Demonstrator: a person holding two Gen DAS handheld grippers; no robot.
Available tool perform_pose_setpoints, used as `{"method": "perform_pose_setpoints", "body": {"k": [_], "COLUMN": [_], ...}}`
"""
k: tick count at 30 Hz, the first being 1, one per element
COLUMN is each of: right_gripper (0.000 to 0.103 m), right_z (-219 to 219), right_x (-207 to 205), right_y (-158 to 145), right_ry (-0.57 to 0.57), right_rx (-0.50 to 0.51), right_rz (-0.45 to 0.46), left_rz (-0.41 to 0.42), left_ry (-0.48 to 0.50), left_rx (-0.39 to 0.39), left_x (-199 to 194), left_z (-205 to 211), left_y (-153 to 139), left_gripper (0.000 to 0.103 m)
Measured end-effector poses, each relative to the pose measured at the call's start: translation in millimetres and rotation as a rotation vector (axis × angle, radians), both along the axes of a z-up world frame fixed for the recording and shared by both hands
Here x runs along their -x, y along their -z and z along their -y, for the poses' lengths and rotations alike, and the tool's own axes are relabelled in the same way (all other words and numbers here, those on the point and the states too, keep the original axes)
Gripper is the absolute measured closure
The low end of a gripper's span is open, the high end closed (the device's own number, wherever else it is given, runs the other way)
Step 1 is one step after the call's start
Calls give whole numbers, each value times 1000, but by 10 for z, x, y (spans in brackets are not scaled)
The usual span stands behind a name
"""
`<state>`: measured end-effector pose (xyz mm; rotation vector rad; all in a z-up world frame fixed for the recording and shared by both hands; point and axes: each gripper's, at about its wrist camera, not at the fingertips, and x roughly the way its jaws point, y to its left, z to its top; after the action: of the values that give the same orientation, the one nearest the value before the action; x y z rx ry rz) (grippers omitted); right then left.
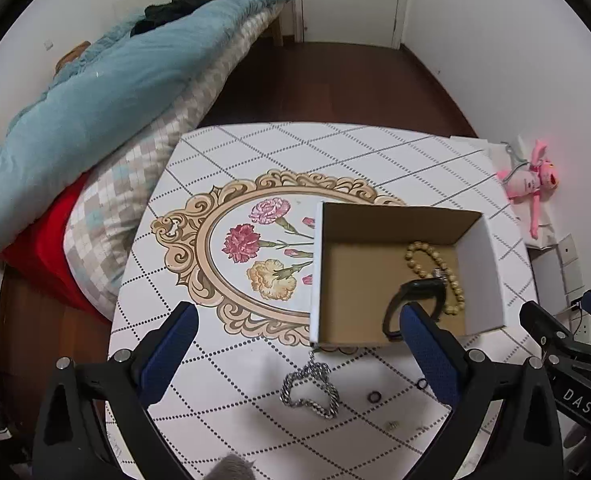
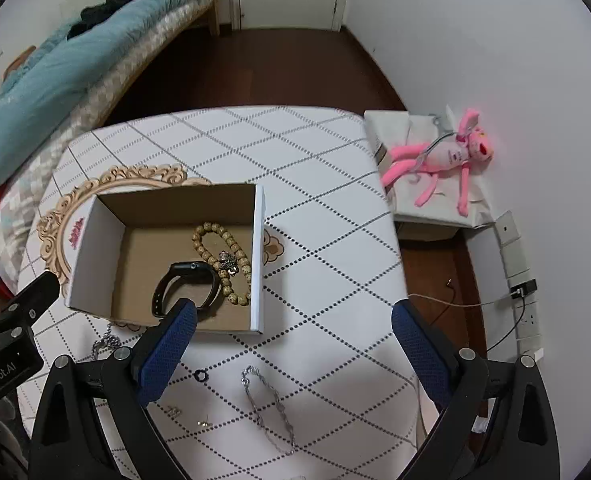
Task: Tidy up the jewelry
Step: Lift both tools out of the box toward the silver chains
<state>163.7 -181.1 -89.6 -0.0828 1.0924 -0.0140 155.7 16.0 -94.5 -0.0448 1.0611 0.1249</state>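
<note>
An open cardboard box [image 1: 491,272] [image 2: 95,236] stands on the table. Inside lie a tan bead bracelet [image 1: 451,276] [image 2: 215,248] and a black watch band [image 1: 411,296] [image 2: 183,284]. A thick silver chain bracelet [image 1: 311,392] lies on the table between my left gripper's fingers; the left gripper [image 1: 295,344] is open above it. A thin silver chain [image 2: 267,408] lies between my right gripper's fingers; the right gripper [image 2: 291,340] is open above it. Small rings [image 1: 373,397] [image 2: 201,376] and small gold pieces [image 2: 203,423] lie nearby.
The table [image 1: 375,152] [image 2: 315,208] has a diamond-pattern cloth with a floral oval. A bed with a blue quilt [image 1: 107,92] stands at the left. A pink plush toy [image 2: 447,156] lies on a low box at the right, with wall sockets and cables [image 2: 519,292].
</note>
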Motion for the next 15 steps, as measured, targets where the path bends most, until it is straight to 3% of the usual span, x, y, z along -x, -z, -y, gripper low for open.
{"method": "perform_pose_setpoints", "body": {"k": [15], "right_gripper": [4], "right_z": [70], "right_x": [634], "right_y": [-749], "right_ry": [-1], "right_rx": [-41], "right_rz": [162], "left_rz": [110], "left_ry": [20], "left_rx": [42], "left_x": [503], "left_z": [30], "left_y": [-563], "left_gripper": [0]}}
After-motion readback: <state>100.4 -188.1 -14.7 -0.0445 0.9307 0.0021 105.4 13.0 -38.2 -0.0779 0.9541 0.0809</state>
